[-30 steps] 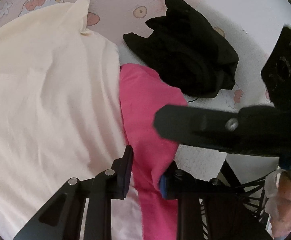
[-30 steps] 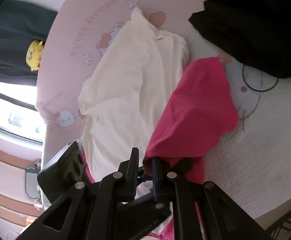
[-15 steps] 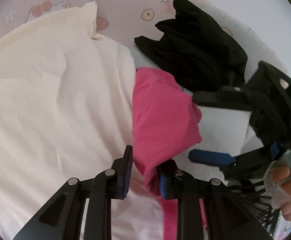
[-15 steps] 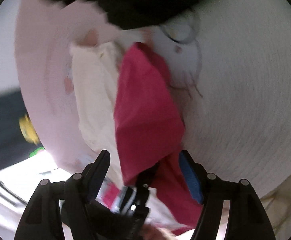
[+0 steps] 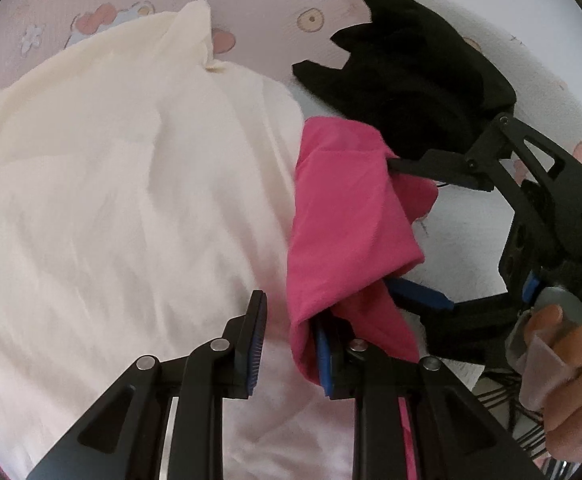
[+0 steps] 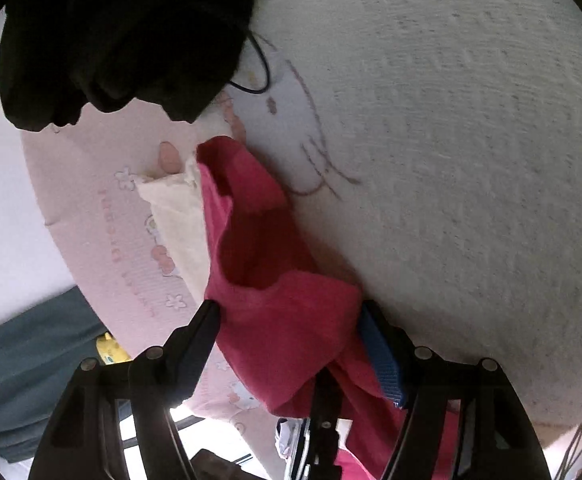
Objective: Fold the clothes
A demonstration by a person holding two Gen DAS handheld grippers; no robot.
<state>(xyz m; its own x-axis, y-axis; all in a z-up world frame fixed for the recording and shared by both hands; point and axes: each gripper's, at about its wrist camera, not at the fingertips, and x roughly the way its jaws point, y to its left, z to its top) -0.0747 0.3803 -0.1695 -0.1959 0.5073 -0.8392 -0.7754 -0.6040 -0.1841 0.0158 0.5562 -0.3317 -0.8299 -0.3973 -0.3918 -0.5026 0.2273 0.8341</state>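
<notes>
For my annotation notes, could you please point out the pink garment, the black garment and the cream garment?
pink garment (image 5: 347, 216), left wrist view, its folded middle.
black garment (image 5: 415, 80), left wrist view, its crumpled middle.
cream garment (image 5: 123, 184), left wrist view, its broad flat body.

Pink garment (image 5: 347, 216): bunched, partly folded over itself, lifted off the bed, centre-right, near. Cream garment (image 5: 123, 184): spread out, wrinkled, covers the left side, one corner poking up at the far edge; pink one overlaps its right edge. Black garment (image 5: 407, 80): crumpled heap, far right, just beyond the pink.
</notes>
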